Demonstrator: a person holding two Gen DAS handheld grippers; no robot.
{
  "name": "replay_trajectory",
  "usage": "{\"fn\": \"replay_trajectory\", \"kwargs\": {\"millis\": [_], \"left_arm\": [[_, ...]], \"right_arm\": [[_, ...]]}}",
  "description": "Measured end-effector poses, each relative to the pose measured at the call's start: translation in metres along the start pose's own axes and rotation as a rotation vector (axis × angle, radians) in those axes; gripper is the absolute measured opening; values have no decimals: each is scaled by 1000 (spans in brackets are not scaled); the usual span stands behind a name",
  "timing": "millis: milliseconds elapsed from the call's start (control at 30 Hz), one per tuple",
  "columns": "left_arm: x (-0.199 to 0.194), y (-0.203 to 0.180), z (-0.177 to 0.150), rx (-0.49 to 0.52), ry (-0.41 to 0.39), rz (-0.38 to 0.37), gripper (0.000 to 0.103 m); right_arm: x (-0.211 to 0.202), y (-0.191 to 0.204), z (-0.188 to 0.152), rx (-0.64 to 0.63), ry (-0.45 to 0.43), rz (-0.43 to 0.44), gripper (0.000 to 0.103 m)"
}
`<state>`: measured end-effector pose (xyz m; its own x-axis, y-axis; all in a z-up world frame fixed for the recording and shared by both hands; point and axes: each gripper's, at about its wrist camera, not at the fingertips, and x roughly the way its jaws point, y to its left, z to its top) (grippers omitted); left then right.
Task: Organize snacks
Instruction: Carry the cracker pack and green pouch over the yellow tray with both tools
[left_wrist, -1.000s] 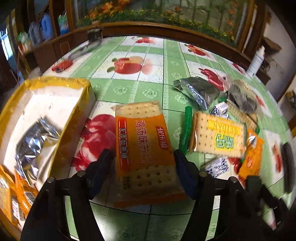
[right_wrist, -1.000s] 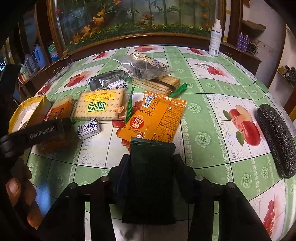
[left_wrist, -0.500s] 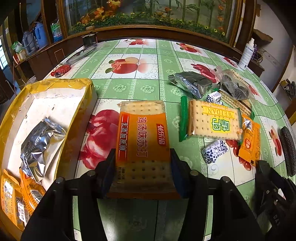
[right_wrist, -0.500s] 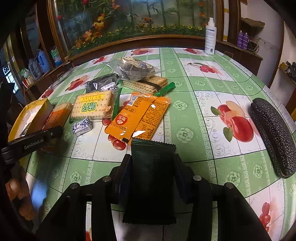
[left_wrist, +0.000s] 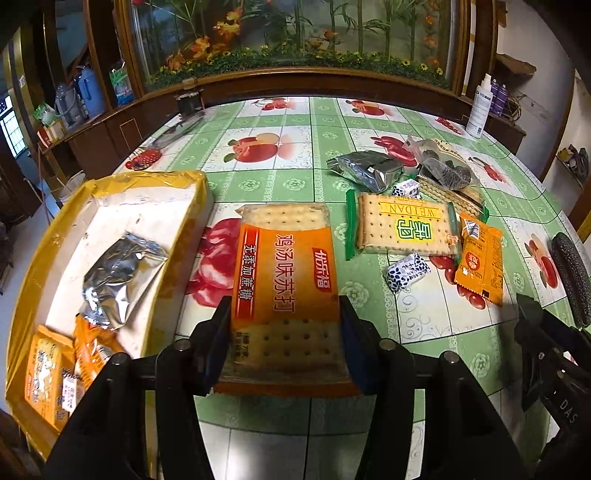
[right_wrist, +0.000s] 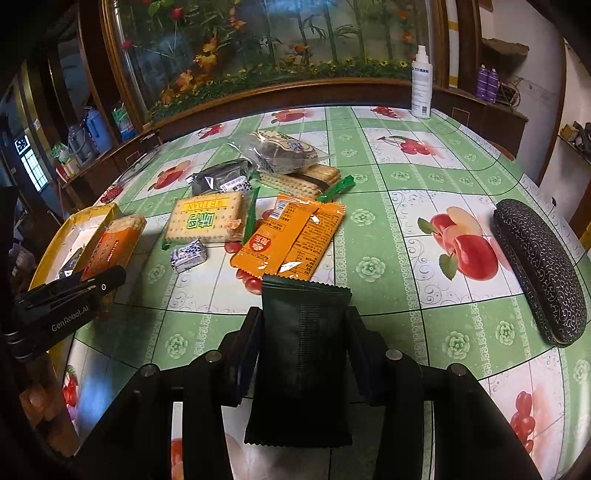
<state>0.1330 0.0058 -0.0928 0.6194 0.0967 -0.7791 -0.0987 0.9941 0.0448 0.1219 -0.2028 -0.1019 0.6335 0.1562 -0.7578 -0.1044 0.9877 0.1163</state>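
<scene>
My left gripper (left_wrist: 284, 321) is shut on the near half of an orange soda-cracker pack (left_wrist: 284, 273), which it holds just above the tablecloth beside the yellow box (left_wrist: 147, 179). Inside that box lie a silver pouch (left_wrist: 118, 273) and orange packets (left_wrist: 51, 376). My right gripper (right_wrist: 303, 325) is shut on a dark green packet (right_wrist: 303, 354) held over the table's near edge. On the cloth lie a green-edged cracker pack (left_wrist: 402, 229), orange sachets (right_wrist: 291, 236), a small spotted candy (right_wrist: 188, 254), a silver pouch (left_wrist: 365, 170) and a clear bag of dark snacks (right_wrist: 284, 151).
A black patterned glasses case (right_wrist: 539, 266) lies at the table's right edge. A white spray bottle (right_wrist: 421, 85) stands on the wooden ledge at the back. The left gripper's black body (right_wrist: 66, 310) shows at the left of the right wrist view, with fingers of a hand below it.
The left jaws went from standing wide beside the orange cracker pack to gripping it, and the pack has come up off the cloth. The right gripper kept its hold on the dark green packet.
</scene>
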Motion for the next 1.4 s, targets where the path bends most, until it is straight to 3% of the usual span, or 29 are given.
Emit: {"fn": "replay_trajectory", "kwargs": {"millis": [733,1400], "left_arm": [[-68,71,-21,-107,-97,115,53],[-86,145,-40,-227,-124,178,53]], "right_arm": [[-53,86,2,-143,-92,115,45],[-48,176,13,-291,-98,186,45]]}}
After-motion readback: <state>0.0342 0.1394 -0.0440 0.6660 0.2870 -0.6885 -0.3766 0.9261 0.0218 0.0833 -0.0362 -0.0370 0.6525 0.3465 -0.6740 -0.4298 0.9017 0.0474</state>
